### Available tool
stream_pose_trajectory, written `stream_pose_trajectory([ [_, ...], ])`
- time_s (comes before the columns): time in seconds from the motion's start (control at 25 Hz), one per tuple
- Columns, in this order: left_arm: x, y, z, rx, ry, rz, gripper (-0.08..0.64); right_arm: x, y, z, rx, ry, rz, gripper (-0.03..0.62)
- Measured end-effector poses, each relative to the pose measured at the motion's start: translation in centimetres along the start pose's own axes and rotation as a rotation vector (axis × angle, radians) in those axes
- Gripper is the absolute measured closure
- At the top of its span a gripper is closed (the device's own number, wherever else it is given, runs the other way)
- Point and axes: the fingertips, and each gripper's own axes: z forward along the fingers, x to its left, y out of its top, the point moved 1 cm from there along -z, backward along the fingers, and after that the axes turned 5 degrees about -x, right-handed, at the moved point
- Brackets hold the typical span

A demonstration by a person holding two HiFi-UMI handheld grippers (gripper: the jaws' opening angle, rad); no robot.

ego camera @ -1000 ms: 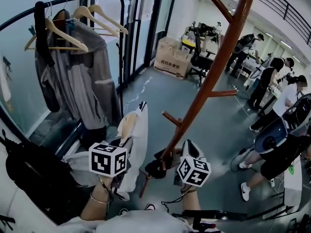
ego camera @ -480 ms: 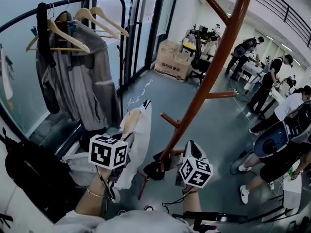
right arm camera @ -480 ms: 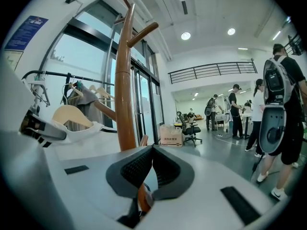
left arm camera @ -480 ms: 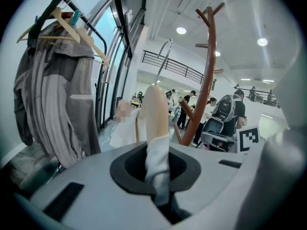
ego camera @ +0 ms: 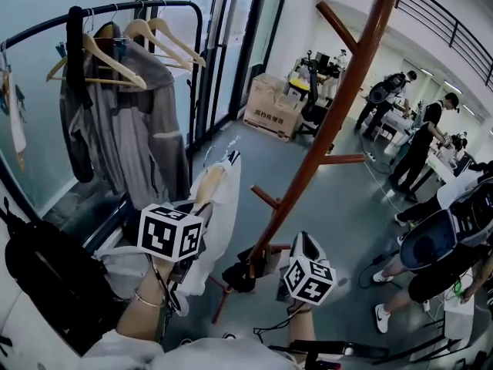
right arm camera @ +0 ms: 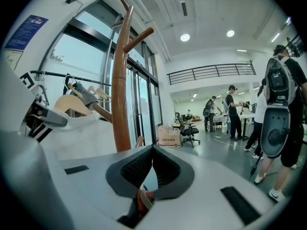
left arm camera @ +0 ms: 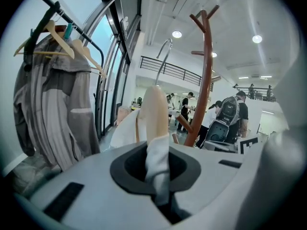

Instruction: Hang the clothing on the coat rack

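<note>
Left gripper (left arm camera: 158, 163) clenched on a fold of soft white garment (left arm camera: 125, 131) and the pale, rounded wooden hanger (left arm camera: 154, 114) inside it, carried a little higher than a second ago. The clothing hangs just left of the coat rack (ego camera: 327, 129), off its pegs. Right gripper (right arm camera: 152, 166), beside the pole's lower end, has its ribbed black pads pressed together on nothing. The rack is smooth reddish-brown round timber with stubby angled pegs (it leans across the head view). Far left, a grey jacket (ego camera: 123, 122) hangs on a black metal rail (ego camera: 154, 5).
</note>
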Motion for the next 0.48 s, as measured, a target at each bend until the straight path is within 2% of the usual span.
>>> stream_pose_trajectory([
  [0.24,-0.4,2.7,-1.2,-0.058,0.005,0.017,0.535,-0.4,0.7,-0.2,-0.010,-0.001,-0.014,0.569],
  [0.48,-0.6,4.7,-1.7,-0.073,0.010,0.066,0.535,0.1,1.4,-0.1,-0.021,0.008,-0.016,0.569],
])
